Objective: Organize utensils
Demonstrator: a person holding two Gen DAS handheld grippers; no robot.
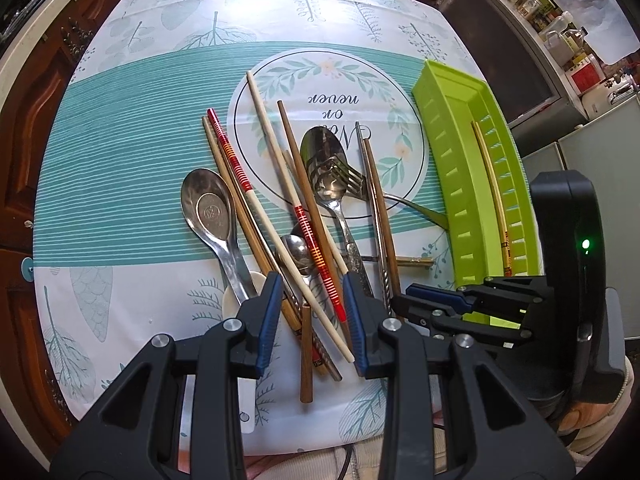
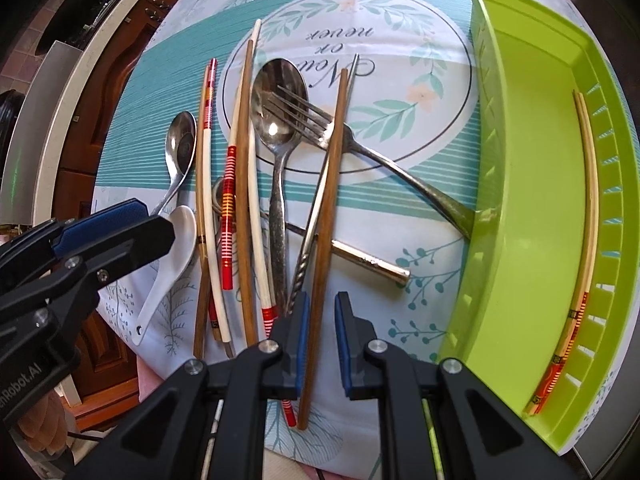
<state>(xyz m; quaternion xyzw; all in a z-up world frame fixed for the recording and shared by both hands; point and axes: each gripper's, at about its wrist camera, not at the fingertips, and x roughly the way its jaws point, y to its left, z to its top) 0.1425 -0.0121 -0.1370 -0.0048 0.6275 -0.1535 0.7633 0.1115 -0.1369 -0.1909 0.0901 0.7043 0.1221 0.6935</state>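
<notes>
A pile of utensils lies on the leaf-print tablecloth [image 1: 120,160]: brown, cream and red-striped chopsticks, a large spoon [image 1: 208,208], a spoon [image 2: 280,96] with a fork [image 2: 360,144] across it, and a white ceramic spoon [image 2: 172,252]. My left gripper [image 1: 310,296] hangs open over the near ends of several chopsticks, its pads clear of them. My right gripper [image 2: 322,304] is narrowly open around a brown chopstick [image 2: 328,184], which runs along the left pad with a gap on the right. The green tray [image 2: 520,160] at the right holds cream chopsticks [image 2: 588,200] with red ends.
The right gripper [image 1: 404,304] sits just right of the left one, and the left gripper [image 2: 140,216] shows at the left of the right wrist view. The dark wooden table edge [image 1: 36,140] curves along the left. A cabinet with jars [image 1: 560,32] stands behind the tray.
</notes>
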